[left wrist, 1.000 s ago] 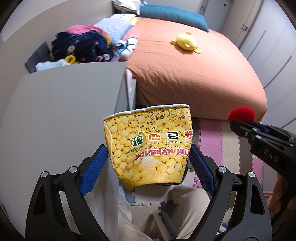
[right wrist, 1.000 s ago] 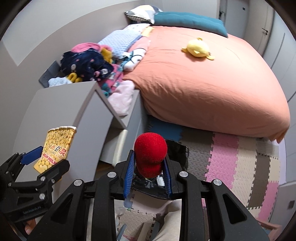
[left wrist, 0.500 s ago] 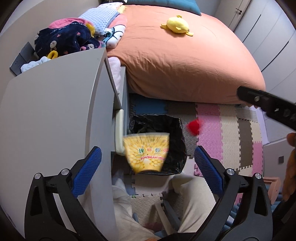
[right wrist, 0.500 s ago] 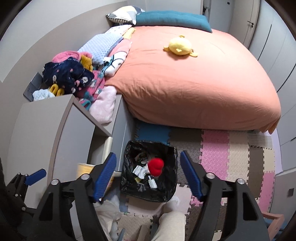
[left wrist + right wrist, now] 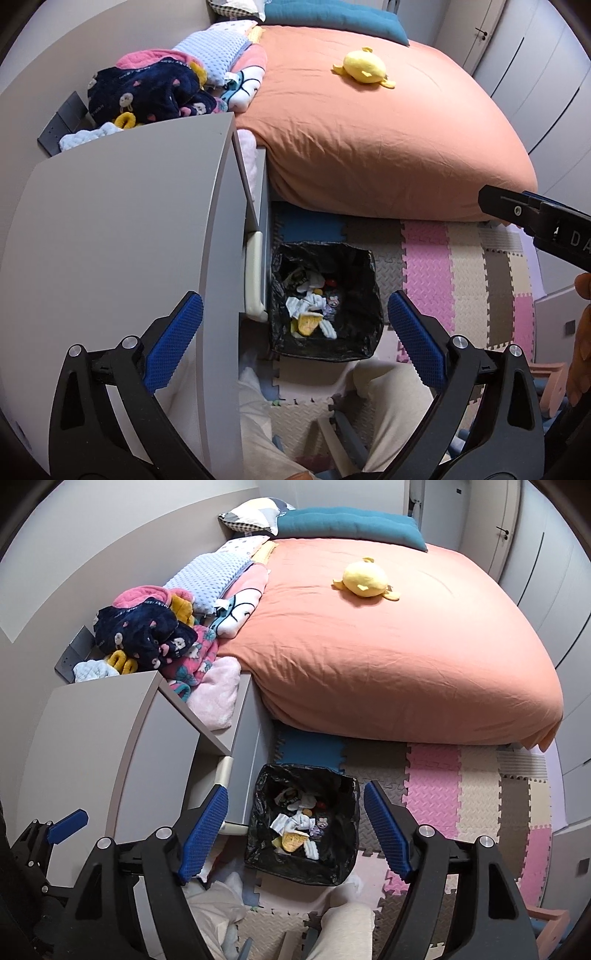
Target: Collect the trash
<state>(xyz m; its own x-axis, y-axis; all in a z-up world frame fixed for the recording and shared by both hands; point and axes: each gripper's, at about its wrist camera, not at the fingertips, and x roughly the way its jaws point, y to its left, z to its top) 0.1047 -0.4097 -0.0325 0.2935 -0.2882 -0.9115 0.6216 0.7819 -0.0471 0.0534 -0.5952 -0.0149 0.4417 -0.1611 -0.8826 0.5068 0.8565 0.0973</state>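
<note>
- Both tongs, left tongs (image 5: 295, 325) and right tongs (image 5: 295, 829), are gaping wide and empty above the black-lined square bin (image 5: 343, 871) on the foam-mat floor (image 5: 436, 779).
- The yellow paper cup (image 5: 291, 840) is lying inside the bin among white scraps; this drop seems finished.
- Next, I judge, they are needing fresh trash; none is showing on the grey bench (image 5: 118, 236).

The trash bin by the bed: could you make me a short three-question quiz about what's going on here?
1. True or false: the left gripper is holding something.
2. Where does the yellow soybean-milk cup lie: A) on the bed, B) in the black-lined bin, C) on the grey cabinet?
3. Fill in: the right gripper is ____.

Key: 1 false; 2 B; 3 open.
</note>
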